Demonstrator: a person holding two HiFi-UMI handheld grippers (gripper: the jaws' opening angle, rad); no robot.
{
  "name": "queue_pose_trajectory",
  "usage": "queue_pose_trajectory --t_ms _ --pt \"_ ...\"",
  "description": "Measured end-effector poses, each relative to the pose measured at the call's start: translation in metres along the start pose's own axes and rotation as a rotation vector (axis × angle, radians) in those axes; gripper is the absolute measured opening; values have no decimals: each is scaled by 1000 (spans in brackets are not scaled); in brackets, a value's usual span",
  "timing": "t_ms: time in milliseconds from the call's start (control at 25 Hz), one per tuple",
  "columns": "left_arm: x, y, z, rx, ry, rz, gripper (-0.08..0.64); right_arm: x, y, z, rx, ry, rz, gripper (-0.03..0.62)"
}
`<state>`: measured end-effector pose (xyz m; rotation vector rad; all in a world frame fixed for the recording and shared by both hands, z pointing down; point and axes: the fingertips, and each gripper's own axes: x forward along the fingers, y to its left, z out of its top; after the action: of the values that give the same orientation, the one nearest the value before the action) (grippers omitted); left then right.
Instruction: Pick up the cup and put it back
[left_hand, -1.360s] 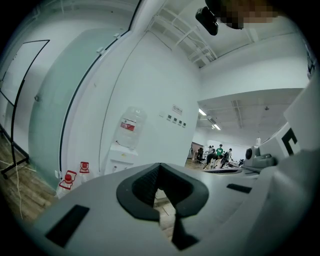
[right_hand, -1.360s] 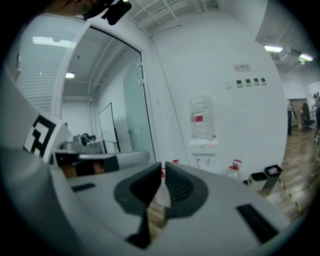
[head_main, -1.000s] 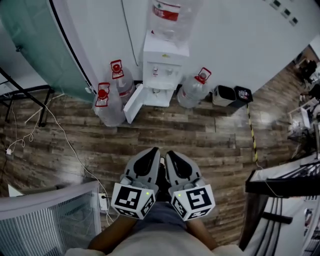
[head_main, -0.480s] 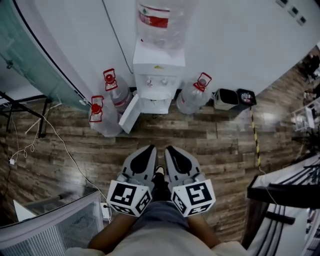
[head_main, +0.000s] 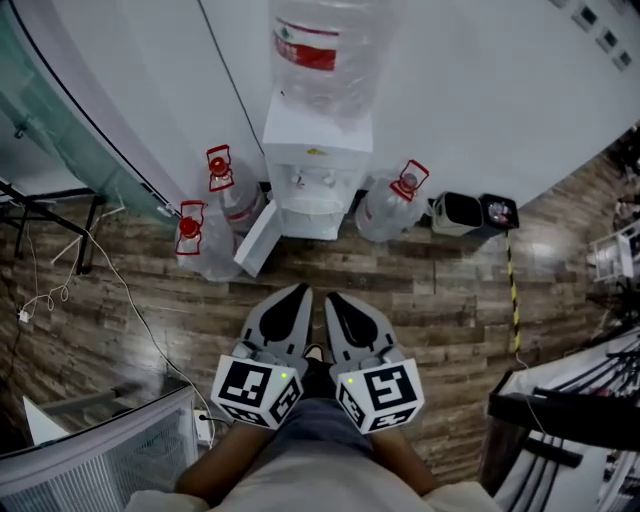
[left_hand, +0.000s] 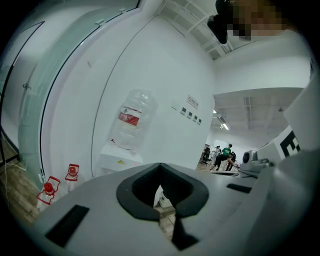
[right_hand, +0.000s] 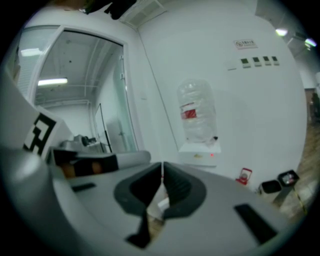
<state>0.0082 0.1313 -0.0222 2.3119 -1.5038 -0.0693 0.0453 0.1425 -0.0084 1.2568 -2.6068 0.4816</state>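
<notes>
Left tool (head_main: 299, 292) & right tool (head_main: 331, 297) both clenched, empty — facing water dispenser (head_main: 312, 172).

The water bottle (head_main: 322, 55) on the dispenser (head_main: 315, 165) is cut off by the head view's top edge. Distant people (left_hand: 223, 155) are too small to make out, and the wall sign (right_hand: 245, 44) is unreadable.

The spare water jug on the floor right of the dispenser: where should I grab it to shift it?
Grip the red handle at the neck of the jug, from above on the open floor side. The body looks too wide and round for the jaws; the handle is thin and sticks up. The dispenser stands close beside it, the wall behind.
</notes>
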Motion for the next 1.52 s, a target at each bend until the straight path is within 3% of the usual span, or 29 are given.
queue_pose_trajectory --t_ms 400,760,1000,1160,1520 --pt "32 19 -2 5 23 4 8 37 -17 3 9 3 23 25" --pt "87 76 -26 -36 75 -3 8 101 -54 -20 7 60 -28 23" --pt "123 122 -60 24 80 -18 8 156 -76 -71 -4 103 -38 24" --pt "151 158 -94 19 75 -21 8 198 -93 -119 10 131 -38 25" --pt "198 218 -189 42 59 -9 8 268 -126 -210 -8 94 -24 25"
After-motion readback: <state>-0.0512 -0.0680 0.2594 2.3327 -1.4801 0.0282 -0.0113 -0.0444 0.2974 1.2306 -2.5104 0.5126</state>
